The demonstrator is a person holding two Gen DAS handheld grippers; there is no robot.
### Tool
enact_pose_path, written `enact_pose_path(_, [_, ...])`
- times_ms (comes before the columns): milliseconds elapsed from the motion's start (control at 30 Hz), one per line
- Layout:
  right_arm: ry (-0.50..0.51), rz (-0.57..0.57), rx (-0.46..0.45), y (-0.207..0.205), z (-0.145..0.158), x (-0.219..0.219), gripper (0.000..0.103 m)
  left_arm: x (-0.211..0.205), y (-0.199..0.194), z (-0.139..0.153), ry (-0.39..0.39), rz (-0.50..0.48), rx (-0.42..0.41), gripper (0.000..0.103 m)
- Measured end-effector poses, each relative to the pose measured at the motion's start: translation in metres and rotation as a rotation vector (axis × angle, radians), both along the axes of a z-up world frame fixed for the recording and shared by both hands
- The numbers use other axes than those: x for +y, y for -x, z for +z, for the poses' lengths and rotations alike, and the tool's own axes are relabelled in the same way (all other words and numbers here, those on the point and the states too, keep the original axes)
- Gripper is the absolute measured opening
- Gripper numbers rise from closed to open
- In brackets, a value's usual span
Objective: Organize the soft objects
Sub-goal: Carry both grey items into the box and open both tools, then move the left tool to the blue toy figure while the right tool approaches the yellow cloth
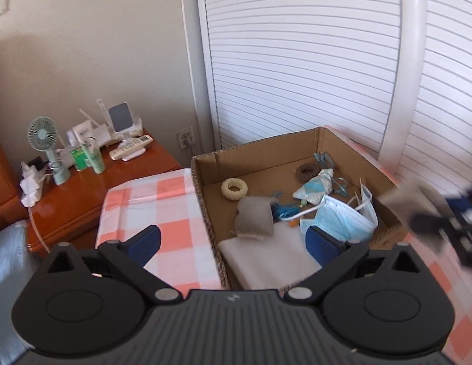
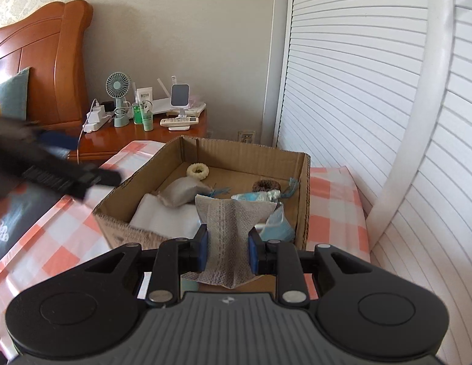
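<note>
Left gripper [image 1: 232, 240]: fingers spread wide, holding nothing, poised over the near left wall of the cardboard box [image 1: 205, 206] on the checked desk [image 1: 156, 200]. In the box: cream ring [image 1: 234, 189], grey pouch [image 1: 254, 217], blue face mask [image 1: 345, 217]. Right gripper [image 2: 228, 248]: clamped on a grey mesh cloth [image 2: 229, 231] above the box's near edge.

The left gripper [image 1: 232, 241] has both jaws spread wide with nothing between the blue pads [image 1: 146, 243]. The right gripper [image 2: 228, 251] has its jaws drawn in, pads pressing both sides of a grey mesh cloth [image 2: 228, 234].
</note>
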State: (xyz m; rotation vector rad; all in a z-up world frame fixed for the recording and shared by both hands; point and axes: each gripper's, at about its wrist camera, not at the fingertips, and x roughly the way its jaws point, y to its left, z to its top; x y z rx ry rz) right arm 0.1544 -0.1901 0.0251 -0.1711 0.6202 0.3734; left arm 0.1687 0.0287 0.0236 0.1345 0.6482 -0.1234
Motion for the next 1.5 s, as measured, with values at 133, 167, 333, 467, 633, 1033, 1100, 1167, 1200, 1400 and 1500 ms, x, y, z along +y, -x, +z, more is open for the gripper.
enact_pose_path(133, [-0.012, -0.015, 0.029, -0.041, 0.0, 0.013, 0.029, 0.003, 0.034, 0.001, -0.02, 0.056, -0.041, 0.102])
enact_pose_path(167, [-0.01, -0.016, 0.035, -0.052, 0.0, 0.018, 0.029, 0.004, 0.039, 0.001, -0.017, 0.07, -0.039, 0.102])
enact_pose_path(333, [0.017, -0.026, 0.075, -0.107, -0.005, 0.042, 0.029, 0.009, 0.051, -0.002, -0.005, 0.11, -0.021, 0.102])
enact_pose_path(467, [0.021, -0.041, 0.082, -0.144, -0.005, 0.06, 0.03, 0.014, 0.056, -0.007, -0.009, 0.137, -0.008, 0.102])
enact_pose_path(633, [0.03, -0.051, 0.093, -0.166, -0.008, 0.074, 0.098, 0.018, 0.059, -0.01, 0.022, 0.146, 0.006, 0.102])
enact_pose_path(1033, [0.028, -0.023, 0.059, -0.09, 0.0, 0.043, 0.103, 0.004, 0.07, -0.01, 0.007, 0.093, 0.006, 0.102])
enact_pose_path(1100, [0.026, -0.012, 0.058, -0.071, -0.001, 0.037, 0.103, 0.001, 0.072, -0.01, 0.005, 0.089, 0.007, 0.102])
enact_pose_path(1167, [0.022, -0.013, 0.062, -0.053, -0.004, 0.031, 0.103, -0.001, 0.075, -0.009, 0.0, 0.087, 0.007, 0.102])
enact_pose_path(1200, [0.017, -0.011, 0.065, -0.044, -0.006, 0.029, 0.103, -0.002, 0.076, -0.009, 0.001, 0.086, 0.007, 0.102])
enact_pose_path(1400, [0.031, 0.027, 0.093, 0.004, -0.037, 0.021, 0.103, -0.005, 0.081, -0.01, 0.005, 0.083, 0.008, 0.102])
enact_pose_path(1500, [0.034, 0.047, 0.144, 0.016, -0.06, 0.02, 0.103, -0.006, 0.082, -0.012, 0.017, 0.078, 0.019, 0.102])
